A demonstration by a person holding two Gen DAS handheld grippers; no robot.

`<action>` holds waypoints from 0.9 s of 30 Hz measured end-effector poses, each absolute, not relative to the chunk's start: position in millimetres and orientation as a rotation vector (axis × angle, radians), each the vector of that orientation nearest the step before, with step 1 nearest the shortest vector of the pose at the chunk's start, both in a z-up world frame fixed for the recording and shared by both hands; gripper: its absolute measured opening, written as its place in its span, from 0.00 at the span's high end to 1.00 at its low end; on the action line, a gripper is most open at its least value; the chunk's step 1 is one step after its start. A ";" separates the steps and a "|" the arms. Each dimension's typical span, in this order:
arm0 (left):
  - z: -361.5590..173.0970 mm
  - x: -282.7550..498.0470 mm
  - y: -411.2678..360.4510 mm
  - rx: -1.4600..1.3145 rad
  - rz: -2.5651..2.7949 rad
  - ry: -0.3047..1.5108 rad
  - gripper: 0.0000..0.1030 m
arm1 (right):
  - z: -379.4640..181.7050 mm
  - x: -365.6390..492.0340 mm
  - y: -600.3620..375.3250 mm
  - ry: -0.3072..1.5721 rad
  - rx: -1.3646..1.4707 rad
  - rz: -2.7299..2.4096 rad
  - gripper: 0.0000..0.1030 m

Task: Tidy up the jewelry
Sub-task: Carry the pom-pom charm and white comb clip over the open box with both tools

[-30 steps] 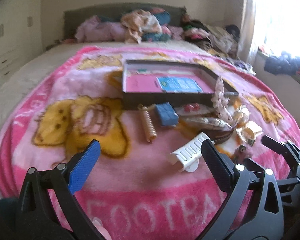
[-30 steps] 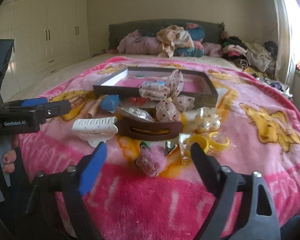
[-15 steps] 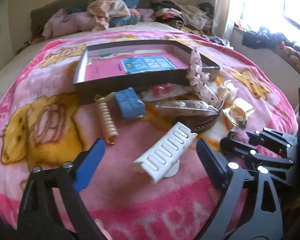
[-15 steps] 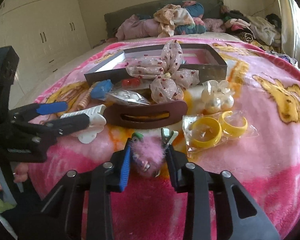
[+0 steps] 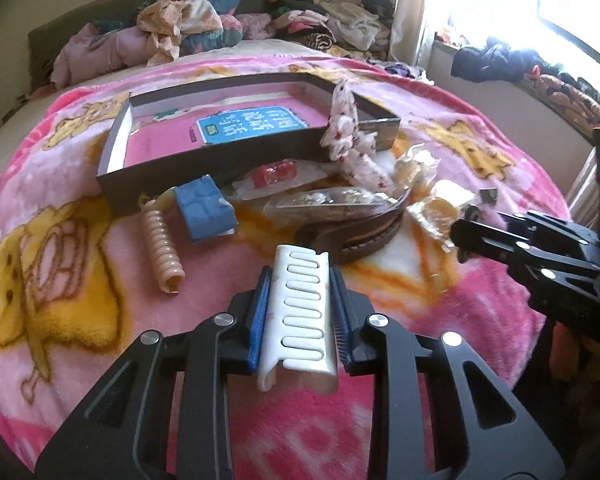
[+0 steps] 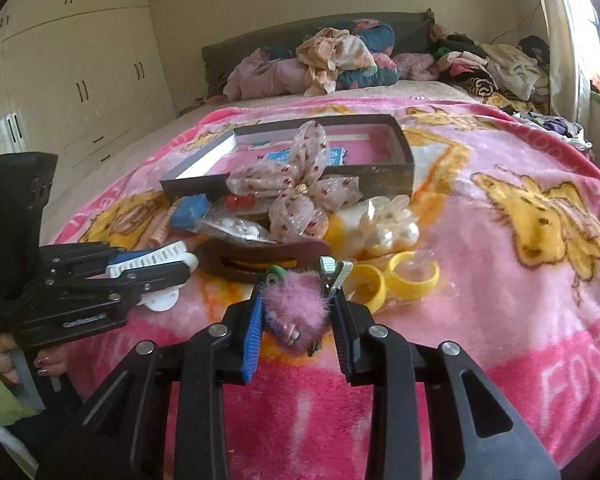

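My left gripper (image 5: 300,320) is shut on a white slotted hair claw clip (image 5: 302,316), also visible in the right wrist view (image 6: 152,260). My right gripper (image 6: 298,320) is shut on a fluffy pink hair clip (image 6: 296,306). Behind lies a dark open box (image 5: 236,156) with a pink floor, and it shows in the right wrist view (image 6: 400,164) too. In front of the box lie a brown barrette (image 6: 260,254), a spotted fabric bow (image 6: 300,188), a blue block (image 5: 206,208), a beige spiral tie (image 5: 162,244), pearl pieces (image 6: 388,226) and yellow rings (image 6: 414,276).
Everything sits on a pink cartoon blanket (image 6: 520,280) on a bed. Clothes are piled at the headboard (image 6: 340,60). White wardrobes (image 6: 80,80) stand at the left, and a window sill with clothes (image 5: 520,64) at the right.
Both grippers moved forward and closed: the left on the white claw clip, the right tighter on the fluffy pink clip.
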State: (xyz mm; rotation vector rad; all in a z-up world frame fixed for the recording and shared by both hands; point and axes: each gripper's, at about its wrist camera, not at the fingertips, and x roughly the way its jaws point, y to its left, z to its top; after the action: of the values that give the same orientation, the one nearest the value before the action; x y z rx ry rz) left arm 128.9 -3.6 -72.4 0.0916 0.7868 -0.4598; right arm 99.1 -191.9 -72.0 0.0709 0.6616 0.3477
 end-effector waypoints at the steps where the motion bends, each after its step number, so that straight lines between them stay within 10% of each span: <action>1: -69.6 127.3 -2.7 0.091 -0.457 0.783 0.81 | -70.5 100.1 -194.2 0.662 0.076 0.345 0.72; 27: -25.2 210.2 13.3 -0.036 -0.285 0.699 0.80 | -29.3 181.9 -226.5 0.644 0.090 0.310 0.72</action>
State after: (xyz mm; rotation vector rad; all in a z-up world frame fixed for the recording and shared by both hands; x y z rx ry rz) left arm 210.2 13.3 -25.2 -0.0358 0.6994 -0.2848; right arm 181.9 -226.5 -29.3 0.0896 0.6438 0.3104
